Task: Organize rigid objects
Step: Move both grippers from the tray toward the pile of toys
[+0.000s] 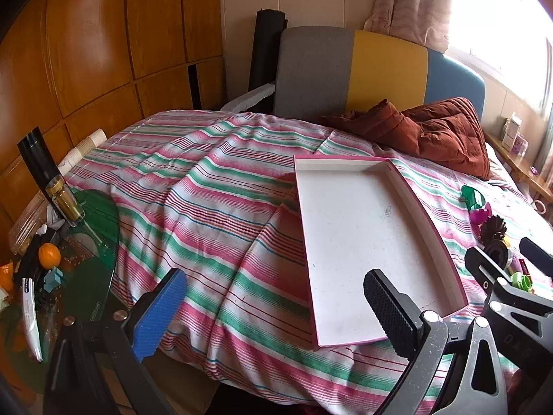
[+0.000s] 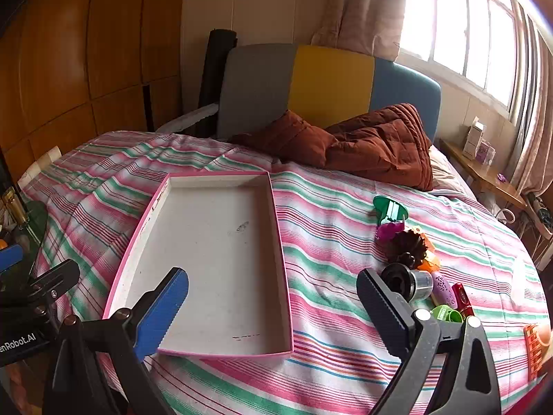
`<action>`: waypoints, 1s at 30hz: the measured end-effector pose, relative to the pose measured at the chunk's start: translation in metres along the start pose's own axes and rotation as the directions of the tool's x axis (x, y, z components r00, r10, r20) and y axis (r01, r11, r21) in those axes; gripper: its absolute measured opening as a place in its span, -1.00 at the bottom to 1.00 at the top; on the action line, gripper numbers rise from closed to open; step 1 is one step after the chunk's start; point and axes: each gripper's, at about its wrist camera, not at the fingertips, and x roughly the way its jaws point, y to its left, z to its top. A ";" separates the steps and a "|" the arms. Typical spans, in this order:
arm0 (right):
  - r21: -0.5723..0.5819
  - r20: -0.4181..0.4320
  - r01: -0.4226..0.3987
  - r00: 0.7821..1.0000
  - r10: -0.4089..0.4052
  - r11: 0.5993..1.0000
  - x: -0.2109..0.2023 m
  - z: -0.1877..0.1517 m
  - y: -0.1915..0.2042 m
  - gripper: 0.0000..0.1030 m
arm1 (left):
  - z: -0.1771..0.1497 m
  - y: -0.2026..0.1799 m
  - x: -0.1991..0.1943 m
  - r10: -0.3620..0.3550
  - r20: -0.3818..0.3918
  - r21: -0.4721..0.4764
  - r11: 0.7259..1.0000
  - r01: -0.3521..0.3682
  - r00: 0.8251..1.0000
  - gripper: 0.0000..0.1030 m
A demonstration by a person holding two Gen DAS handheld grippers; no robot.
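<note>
Bed: striped bedspread (image 2: 328,214) stretches ahead of both my tongs, soft and rumpled, so whatever I set down on it may tip.
Tray: pink-rimmed tray (image 2: 214,242) lies just beyond my right gripper's (image 2: 273,307) blue finger, nothing in it; looks light and stiff, and I judge the thin side wall the place to pinch it.
Pile: small rigid objects (image 2: 414,266) sit to the right of that gripper's black finger, well apart from the tray.
Black lens piece: black-and-clear cylinder (image 2: 408,282) nearest the black finger; hard, probably smooth and rolls, so I'd grip across its barrel.
Left gripper (image 1: 276,311): fingers spread wide, holding nothing, over the tray's left side.
Right gripper: spread wide too, nothing between the pads.
</note>
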 end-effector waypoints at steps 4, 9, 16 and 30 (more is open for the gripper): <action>-0.008 0.001 0.001 1.000 -0.001 1.000 -0.001 0.001 -0.001 0.94 | 0.001 0.000 0.000 -0.013 -0.001 0.005 1.000 0.013 1.000 0.99; -0.022 -0.003 -0.008 1.000 0.008 1.000 -0.001 -0.001 -0.004 0.94 | 0.001 -0.003 -0.001 -0.024 0.006 0.021 0.999 0.024 1.000 0.99; -0.005 0.005 0.001 1.000 -0.001 1.000 -0.003 0.002 -0.023 0.94 | 0.001 -0.007 0.001 -0.062 -0.010 0.033 0.998 0.062 0.998 0.99; 0.122 0.005 0.060 0.998 -0.061 0.991 -0.005 0.017 -0.109 0.94 | 0.004 -0.025 0.002 -0.135 -0.030 0.103 0.985 0.137 0.990 0.99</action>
